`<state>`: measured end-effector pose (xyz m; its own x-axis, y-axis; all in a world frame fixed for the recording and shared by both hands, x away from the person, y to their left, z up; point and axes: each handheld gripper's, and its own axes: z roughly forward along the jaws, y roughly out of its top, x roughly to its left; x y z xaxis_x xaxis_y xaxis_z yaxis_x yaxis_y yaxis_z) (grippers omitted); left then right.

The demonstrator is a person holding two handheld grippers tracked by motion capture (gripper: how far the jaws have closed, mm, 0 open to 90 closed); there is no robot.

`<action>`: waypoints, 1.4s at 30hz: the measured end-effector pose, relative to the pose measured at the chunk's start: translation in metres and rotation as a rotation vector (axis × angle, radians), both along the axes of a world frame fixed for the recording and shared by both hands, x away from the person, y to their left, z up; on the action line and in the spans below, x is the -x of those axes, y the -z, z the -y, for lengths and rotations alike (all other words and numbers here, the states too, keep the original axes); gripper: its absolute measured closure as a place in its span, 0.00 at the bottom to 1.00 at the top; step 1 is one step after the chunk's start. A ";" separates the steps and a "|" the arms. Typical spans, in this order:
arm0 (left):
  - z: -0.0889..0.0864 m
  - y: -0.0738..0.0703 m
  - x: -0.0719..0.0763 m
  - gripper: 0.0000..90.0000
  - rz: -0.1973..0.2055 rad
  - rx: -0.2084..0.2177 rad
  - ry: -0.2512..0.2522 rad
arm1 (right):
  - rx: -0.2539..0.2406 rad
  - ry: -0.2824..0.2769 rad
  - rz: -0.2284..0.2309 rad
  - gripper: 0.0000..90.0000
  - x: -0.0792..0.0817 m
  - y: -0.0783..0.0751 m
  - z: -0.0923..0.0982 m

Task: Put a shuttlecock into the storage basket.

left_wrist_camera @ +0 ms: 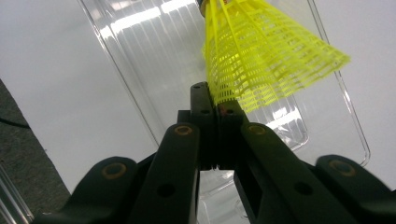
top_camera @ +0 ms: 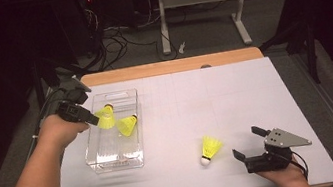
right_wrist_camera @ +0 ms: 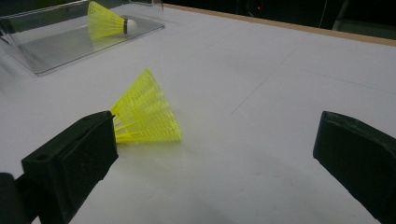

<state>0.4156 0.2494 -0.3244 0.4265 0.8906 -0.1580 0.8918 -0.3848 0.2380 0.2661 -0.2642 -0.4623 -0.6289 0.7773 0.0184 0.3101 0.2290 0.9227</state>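
the work in hand looks like gathering yellow plastic shuttlecocks into the clear rectangular plastic bin (top_camera: 114, 157) that sits on the left part of the white table surface (top_camera: 236, 97). judging by how things lie, it is roughly a third done: one yellow mesh-skirted shuttlecock with a dark-banded cork (top_camera: 127, 125) already lies inside the bin, on its side.

a second yellow shuttlecock (top_camera: 106, 117) is pinched by the rim of its skirt in the left gripper (top_camera: 91, 119), whose jaws are closed tight on the mesh; in the left gripper view the skirt (left_wrist_camera: 266, 60) fans out above the jaw tips with the bin's floor behind it. it hangs over the bin's far left part, so i judge the drop is the step in hand and not yet made.

the third yellow shuttlecock with a white cork (top_camera: 210, 149) lies on the table, well apart from the bin, just beside the right gripper (top_camera: 247, 142).

the left forearm reaches in from the bottom left, the hand wrapped round its gripper, which points toward the bin and slightly down. the right hand rests low at the table's near edge, its gripper aimed toward the bin, jaws spread wide and holding nothing; in the right gripper view the loose shuttlecock (right_wrist_camera: 147, 112) lies just past the left jaw.
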 end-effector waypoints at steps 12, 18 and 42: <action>-0.001 0.005 -0.015 0.99 -0.013 -0.013 -0.034 | -0.007 -0.001 0.001 0.00 0.000 0.000 0.001; -0.004 0.016 -0.020 0.99 -0.031 -0.021 -0.049 | -0.009 -0.003 0.002 0.00 0.000 0.000 0.001; -0.010 0.048 -0.032 0.99 -0.072 -0.053 -0.109 | -0.007 -0.013 -0.003 0.00 0.001 0.000 0.000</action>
